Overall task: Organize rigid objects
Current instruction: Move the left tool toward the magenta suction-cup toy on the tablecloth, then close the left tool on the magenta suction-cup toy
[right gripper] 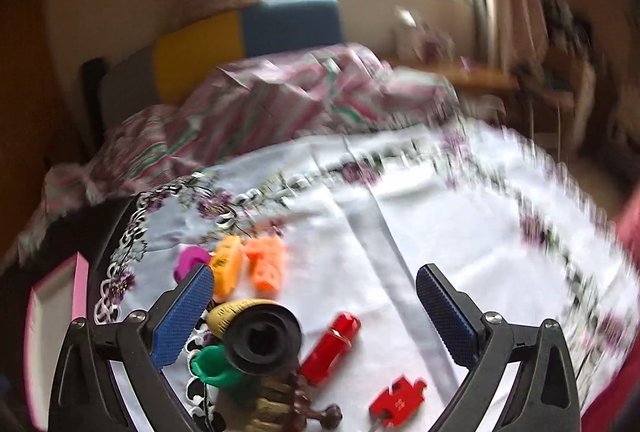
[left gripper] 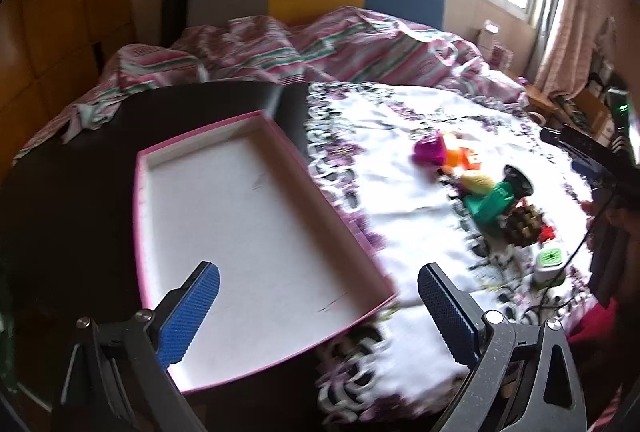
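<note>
Two grippers are in view, both with jaws spread wide and nothing between the blue pads. The left gripper point(left gripper: 318, 306) hovers over the near end of the tray point(left gripper: 304, 172), touching nothing. The tray is a shallow pink-rimmed box with a white floor, lying on a dark table point(left gripper: 72, 184) beside the cloth point(left gripper: 400, 200); no items show inside it.

The right gripper point(right gripper: 314, 312) hangs above the toys on the white, purple-patterned cloth. Its left pad overlaps the yellow block point(right gripper: 227, 268) in the wrist view; contact cannot be confirmed. Between the fingers lie a black ring point(right gripper: 262, 342) standing on a green piece point(right gripper: 212, 370), a red cylinder point(right gripper: 331, 346), a red puzzle piece point(right gripper: 398, 398) and a brown lattice toy point(right gripper: 280, 408). An orange block point(right gripper: 266, 266) and a magenta cup point(right gripper: 191, 260) sit farther out. The view is motion-blurred.

A bed point(left gripper: 320, 44) lies behind the table.
</note>
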A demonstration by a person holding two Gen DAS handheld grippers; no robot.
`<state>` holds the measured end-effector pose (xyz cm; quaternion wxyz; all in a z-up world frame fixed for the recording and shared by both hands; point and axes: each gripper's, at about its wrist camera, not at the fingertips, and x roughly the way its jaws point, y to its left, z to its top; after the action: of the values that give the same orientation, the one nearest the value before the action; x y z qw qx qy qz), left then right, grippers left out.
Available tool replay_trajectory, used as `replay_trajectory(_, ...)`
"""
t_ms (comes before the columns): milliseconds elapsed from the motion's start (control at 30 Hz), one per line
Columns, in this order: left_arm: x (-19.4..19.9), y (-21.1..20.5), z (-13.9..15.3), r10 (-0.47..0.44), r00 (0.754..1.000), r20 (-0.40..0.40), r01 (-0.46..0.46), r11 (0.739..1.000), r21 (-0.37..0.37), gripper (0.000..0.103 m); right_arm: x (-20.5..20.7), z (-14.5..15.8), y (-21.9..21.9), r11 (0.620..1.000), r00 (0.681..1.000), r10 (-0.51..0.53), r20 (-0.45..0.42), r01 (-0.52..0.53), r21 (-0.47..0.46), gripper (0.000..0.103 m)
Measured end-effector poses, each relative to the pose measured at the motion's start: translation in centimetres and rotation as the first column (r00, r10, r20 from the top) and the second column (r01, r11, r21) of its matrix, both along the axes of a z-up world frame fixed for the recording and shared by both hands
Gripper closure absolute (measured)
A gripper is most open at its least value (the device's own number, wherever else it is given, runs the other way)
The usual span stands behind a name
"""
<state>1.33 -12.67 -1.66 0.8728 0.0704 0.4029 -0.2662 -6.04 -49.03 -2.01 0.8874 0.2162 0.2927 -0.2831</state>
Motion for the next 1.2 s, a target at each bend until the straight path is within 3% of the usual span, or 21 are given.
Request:
replay_trajectory(100,0.4,-1.5,0.1,-0.031,0.999,-0.022,0.03,0.998,-0.046,0.0,-0.4,-0.1,-0.7,0.999,1.0,-0.021,0.009,0.021,0.044,0.0)
replay_trajectory(233,0.7,-3.6,0.1,-0.097,0.99,-0.103,0.08,0.984,-0.161,0.0,-0.7,-0.6,-1.4,0.993,0.999,-0.033,0.021,0.03,0.112,0.0)
replay_trajectory(367,0.7,-6.4,-0.1,-0.166,0.973,-0.163,0.135,0.973,-0.188,0.0,-0.8,-0.9,-1.7,0.99,0.999,-0.029,0.024,0.026,0.142,0.0)
replay_trajectory(433,0.9,-7.8,-0.8,-0.211,0.951,-0.226,0.169,0.966,-0.194,0.0,-0.6,-1.0,-1.5,0.989,1.0,-0.019,0.024,0.015,0.15,0.0)
replay_trajectory(533,1.4,-9.3,-2.3,-0.242,0.919,-0.312,0.193,0.965,-0.18,0.0,-0.4,-1.0,-1.2,0.989,1.0,-0.006,0.017,0.004,0.145,0.0)
replay_trajectory(700,2.7,-11.9,-2.3,-0.187,0.96,-0.208,0.183,0.982,-0.037,0.0,-0.3,-1.0,-1.2,0.988,1.0,0.008,0.022,-0.011,0.151,0.0)
replay_trajectory(800,4.8,-13.6,-2.6,-0.172,0.963,-0.208,0.18,0.983,0.021,0.0,-0.1,-1.0,-1.2,0.988,1.0,0.014,0.02,-0.017,0.153,0.0)
replay_trajectory(933,7.4,-15.8,-2.7,-0.169,0.964,-0.207,0.179,0.983,0.03,0.001,-0.2,-1.0,-1.4,0.987,1.0,0.013,0.027,-0.017,0.16,0.0)
replay_trajectory(1000,8.9,-17.0,-2.9,-0.163,0.968,-0.19,0.175,0.983,0.049,0.009,-0.2,-1.1,-1.5,0.986,1.0,0.011,0.029,-0.015,0.168,0.0)
replay_trajectory(1067,10.5,-17.9,-3.4,-0.164,0.961,-0.223,0.178,0.983,0.042,0.014,-0.1,-1.3,-1.6,0.985,1.0,0.011,0.023,-0.015,0.174,0.0)
replay_trajectory(1200,12.8,-19.5,-3.9,-0.123,0.954,-0.273,0.126,0.992,-0.005,0.015,0.3,-1.5,-1.6,0.983,1.0,0.021,0.011,-0.023,0.183,0.0)
